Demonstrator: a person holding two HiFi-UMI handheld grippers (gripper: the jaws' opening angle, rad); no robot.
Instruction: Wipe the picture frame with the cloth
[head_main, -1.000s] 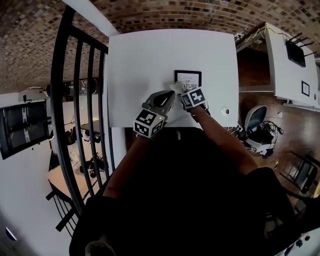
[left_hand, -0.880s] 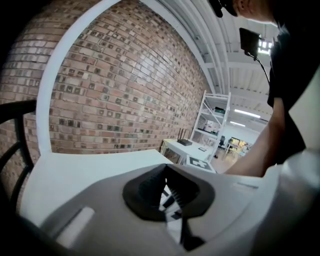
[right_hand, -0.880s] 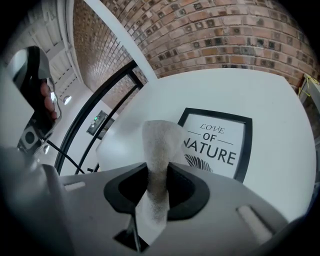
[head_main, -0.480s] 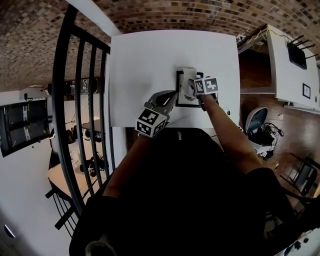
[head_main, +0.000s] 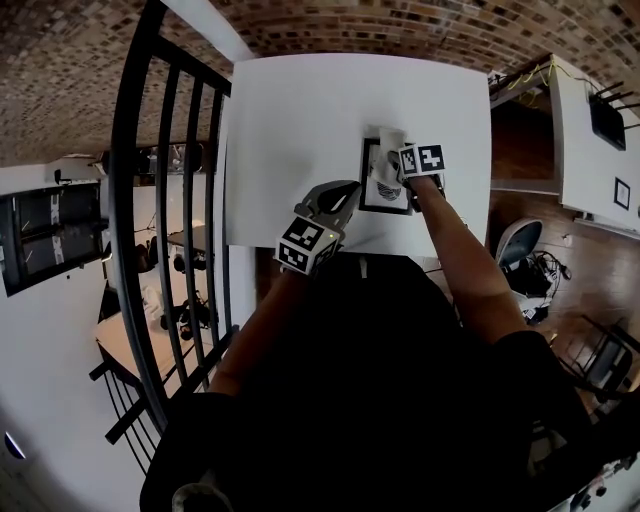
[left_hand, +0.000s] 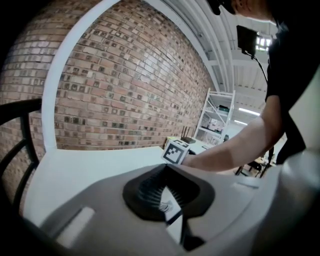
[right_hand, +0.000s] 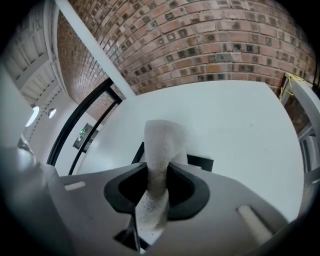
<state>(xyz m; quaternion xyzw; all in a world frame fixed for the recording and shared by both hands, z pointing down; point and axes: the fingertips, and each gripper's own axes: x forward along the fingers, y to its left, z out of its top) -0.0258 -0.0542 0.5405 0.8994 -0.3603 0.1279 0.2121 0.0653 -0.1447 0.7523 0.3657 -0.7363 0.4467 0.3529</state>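
A white table (head_main: 300, 120) stands against a brick wall (head_main: 350, 25), with a black railing (head_main: 150, 200) along its left side. The picture frame (head_main: 380, 197) lies flat near the table's right near edge. It has a black border round a white print with a dark swirl like a fingerprint. Any lettering on the print is too small to read.

The right gripper (head_main: 398, 162) is over the frame's right far part, with its jaws clamped on the white cloth (right_hand: 162, 145). The right gripper view shows the cloth pinched upright between the black pads, its loose end folding over ahead of them. Black corners of the frame show on either side below it. In the head view the cloth lies across the frame's far edge and onto the print.

The left gripper (head_main: 348, 190) lies to the left of the frame, its tips just beside the frame's left border. The left gripper view shows its jaws together at the tips with nothing between them. The swirl print shows through the gap behind the tips.

Each gripper carries a cube of black-and-white square markers, and the right one's cube (left_hand: 176, 151) shows in the left gripper view ahead of the person's bare forearm (left_hand: 235, 150).
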